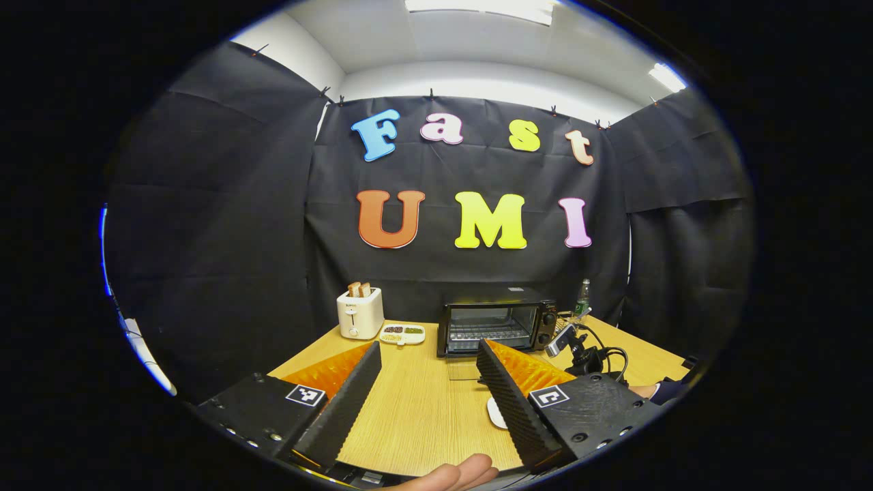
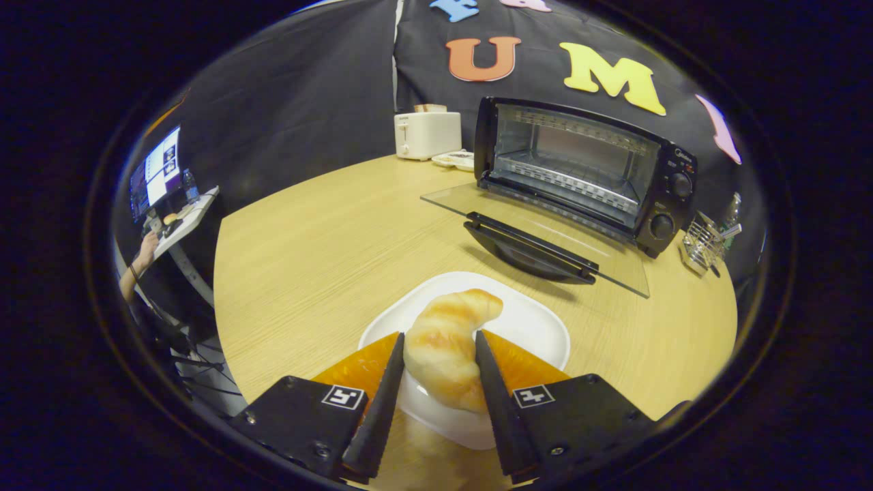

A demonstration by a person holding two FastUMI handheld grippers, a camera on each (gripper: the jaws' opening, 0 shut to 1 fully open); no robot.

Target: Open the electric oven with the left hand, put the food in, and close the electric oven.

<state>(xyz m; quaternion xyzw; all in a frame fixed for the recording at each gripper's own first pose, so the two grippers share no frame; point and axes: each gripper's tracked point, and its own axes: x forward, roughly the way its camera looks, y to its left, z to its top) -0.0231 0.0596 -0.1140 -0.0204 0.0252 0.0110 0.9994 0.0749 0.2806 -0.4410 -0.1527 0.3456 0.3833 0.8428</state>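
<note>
The black electric oven stands on the wooden table with its glass door folded down flat and its wire rack bare. A golden croissant lies on a white plate in front of the oven. My right gripper is shut on the croissant, one finger pressing each side. In the left gripper view the oven sits far back on the table, and my left gripper hangs open over the table with nothing between its fingers.
A white toaster holding bread and a small snack dish stand left of the oven. A wire holder and a bottle stand to the oven's right. A camera with cables sits on the table. A person's fingers show below.
</note>
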